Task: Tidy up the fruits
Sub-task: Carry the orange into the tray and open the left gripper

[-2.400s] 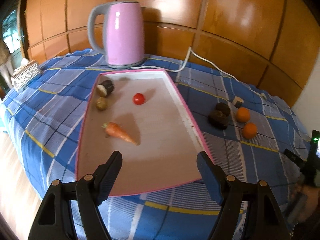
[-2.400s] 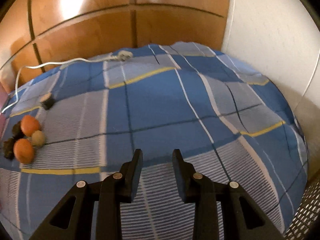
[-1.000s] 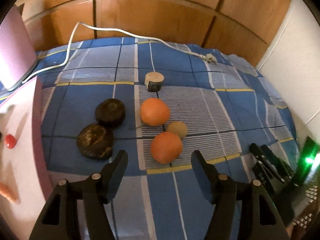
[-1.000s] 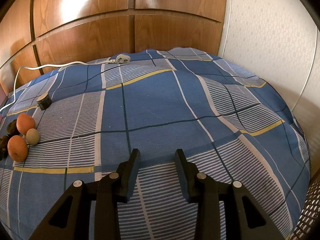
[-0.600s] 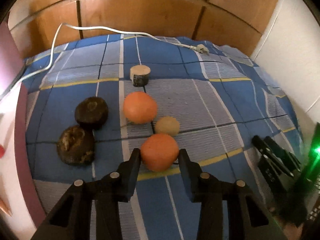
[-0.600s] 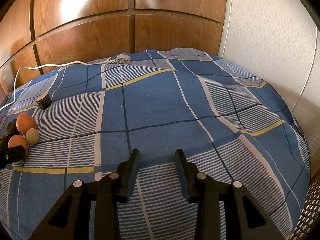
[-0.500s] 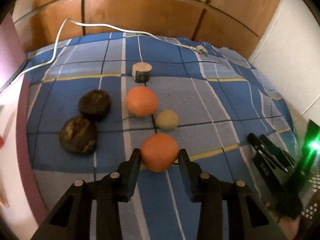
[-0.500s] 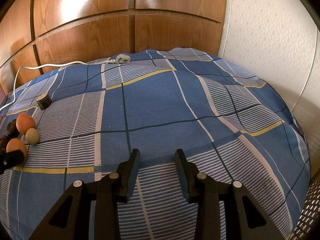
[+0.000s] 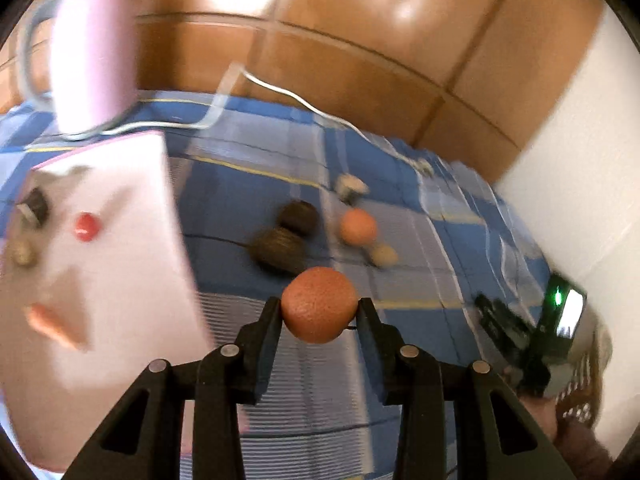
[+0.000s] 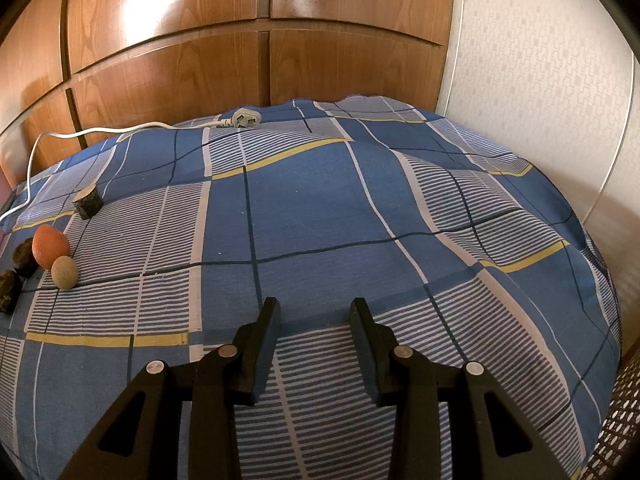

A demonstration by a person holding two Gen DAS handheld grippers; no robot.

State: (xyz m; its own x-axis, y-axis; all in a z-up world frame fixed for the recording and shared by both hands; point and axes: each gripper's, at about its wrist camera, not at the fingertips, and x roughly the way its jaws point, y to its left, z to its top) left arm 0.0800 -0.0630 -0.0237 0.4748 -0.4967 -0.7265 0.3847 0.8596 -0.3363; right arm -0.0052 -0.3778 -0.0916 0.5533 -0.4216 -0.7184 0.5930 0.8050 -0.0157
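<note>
My left gripper (image 9: 319, 310) is shut on an orange (image 9: 319, 304) and holds it above the blue checked cloth, right of the pink-rimmed white tray (image 9: 120, 240). A second orange (image 9: 358, 226), a small tan fruit (image 9: 383, 255) and two dark brown fruits (image 9: 280, 248) lie on the cloth beyond it. The tray holds a red tomato (image 9: 86, 226), a carrot (image 9: 52, 322) and other pieces. My right gripper (image 10: 314, 322) is open and empty over the cloth; the second orange also shows at its far left (image 10: 50, 245).
A pink kettle (image 9: 94, 52) stands behind the tray, its white cord (image 9: 288, 94) trailing to a plug (image 10: 246, 120). A cut wood-like stub (image 10: 89, 203) lies on the cloth. Wooden panels back the bed; a white wall is on the right.
My left gripper closed on the nearest orange, lifted it off the cloth and swung left toward the tray. The right gripper has not moved.
</note>
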